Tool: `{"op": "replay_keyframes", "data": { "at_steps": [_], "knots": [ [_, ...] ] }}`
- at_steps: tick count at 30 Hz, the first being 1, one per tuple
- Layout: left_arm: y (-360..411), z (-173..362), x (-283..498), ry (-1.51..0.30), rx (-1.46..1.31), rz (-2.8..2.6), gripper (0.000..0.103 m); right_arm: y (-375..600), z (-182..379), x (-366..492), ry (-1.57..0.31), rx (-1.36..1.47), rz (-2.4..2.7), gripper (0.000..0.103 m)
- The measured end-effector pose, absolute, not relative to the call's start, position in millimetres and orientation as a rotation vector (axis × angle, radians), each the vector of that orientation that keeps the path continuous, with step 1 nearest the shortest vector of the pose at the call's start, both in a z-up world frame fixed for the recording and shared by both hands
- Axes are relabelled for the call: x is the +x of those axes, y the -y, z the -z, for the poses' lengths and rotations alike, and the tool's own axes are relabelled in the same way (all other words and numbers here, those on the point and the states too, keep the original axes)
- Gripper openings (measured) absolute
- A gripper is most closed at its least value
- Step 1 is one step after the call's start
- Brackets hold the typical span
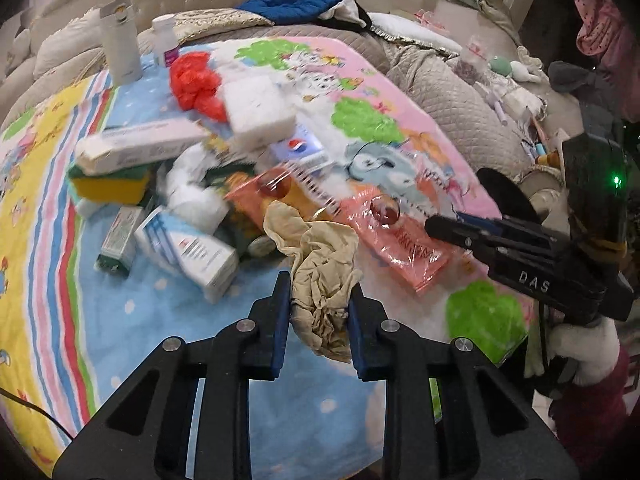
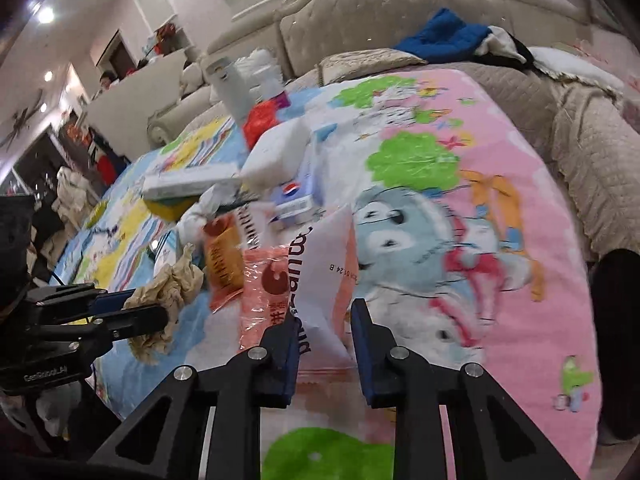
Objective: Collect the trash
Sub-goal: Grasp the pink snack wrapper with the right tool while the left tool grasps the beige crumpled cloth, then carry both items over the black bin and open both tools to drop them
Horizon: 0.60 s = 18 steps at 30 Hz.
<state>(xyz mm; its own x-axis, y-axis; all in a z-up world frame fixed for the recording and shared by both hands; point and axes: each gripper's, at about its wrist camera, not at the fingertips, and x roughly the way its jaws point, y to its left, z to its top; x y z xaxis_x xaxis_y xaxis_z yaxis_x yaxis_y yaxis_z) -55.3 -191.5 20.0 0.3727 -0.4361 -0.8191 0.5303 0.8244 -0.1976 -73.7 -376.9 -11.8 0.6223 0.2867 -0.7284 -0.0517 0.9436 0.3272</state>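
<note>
The left gripper (image 1: 318, 308) is clenching one crumpled beige paper napkin (image 1: 320, 280). The right gripper (image 2: 325, 336) is grasping one pink-and-white plastic snack bag (image 2: 320, 276). Two red-printed wrappers (image 1: 276, 190) are lying nearby.

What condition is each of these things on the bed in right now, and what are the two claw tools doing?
left gripper: shut on the crumpled beige tissue.
right gripper: shut on the pink plastic wrapper, lifting its edge.
red plastic bag: scrunched up, lying loose.
white tumbler: upright, lid on.
white bottle: upright, capped.
long white box: lying flat, closed.
blue cloth: bunched by the headboard.
</note>
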Motion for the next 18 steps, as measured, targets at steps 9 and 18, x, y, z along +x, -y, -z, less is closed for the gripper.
{"op": "replay_keyframes", "data": {
  "at_steps": [9, 18],
  "knots": [
    [237, -32, -63, -0.981, 0.156, 0.691, 0.023, 421, -4, -91, -0.848, 0.271, -0.083, 0.023],
    [241, -17, -62, -1.011, 0.191, 0.667, 0.023, 409, 12, -86, -0.949, 0.274, -0.157, 0.076]
  ]
}}
